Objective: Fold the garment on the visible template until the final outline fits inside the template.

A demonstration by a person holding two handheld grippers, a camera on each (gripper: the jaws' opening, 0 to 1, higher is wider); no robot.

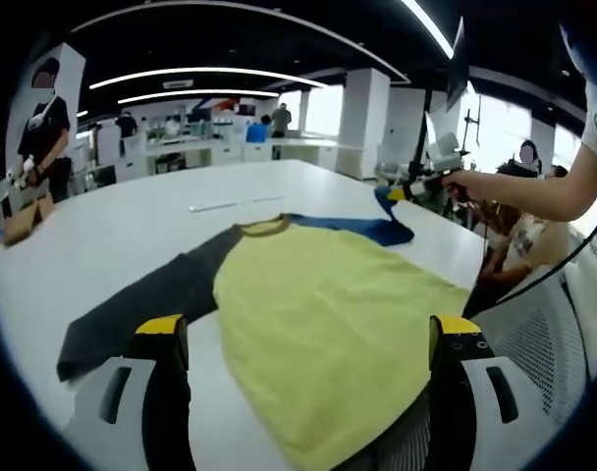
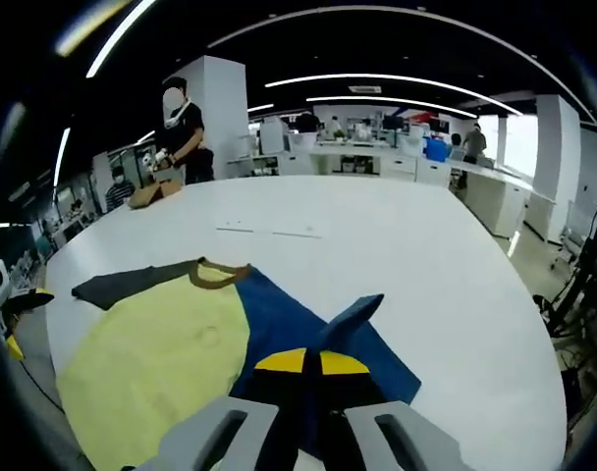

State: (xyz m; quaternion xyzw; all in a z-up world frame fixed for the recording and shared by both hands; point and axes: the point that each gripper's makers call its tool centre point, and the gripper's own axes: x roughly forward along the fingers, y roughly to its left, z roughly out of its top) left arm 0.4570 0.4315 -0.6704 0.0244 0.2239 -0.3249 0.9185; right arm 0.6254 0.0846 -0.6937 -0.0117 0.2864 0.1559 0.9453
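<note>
A shirt with a yellow body (image 1: 328,324), a dark grey sleeve (image 1: 151,304) and a blue sleeve (image 1: 362,228) lies flat on the white table (image 1: 132,221). My left gripper (image 1: 308,329) stands wide open over the shirt's near hem, with a yellow-tipped jaw on each side. My right gripper (image 2: 303,361) is shut on the blue sleeve (image 2: 289,324), whose cuff (image 2: 355,312) sticks up past the jaws. In the left gripper view the right gripper (image 1: 416,189) holds that cuff lifted at the far right of the shirt. The brown collar (image 2: 218,273) points toward the table's middle.
Thin pale marks (image 2: 269,232) lie on the table beyond the collar. A person (image 2: 186,128) stands at the far edge beside a brown box (image 2: 153,192). A mesh chair (image 1: 544,334) and seated people (image 1: 519,226) are along the near right edge.
</note>
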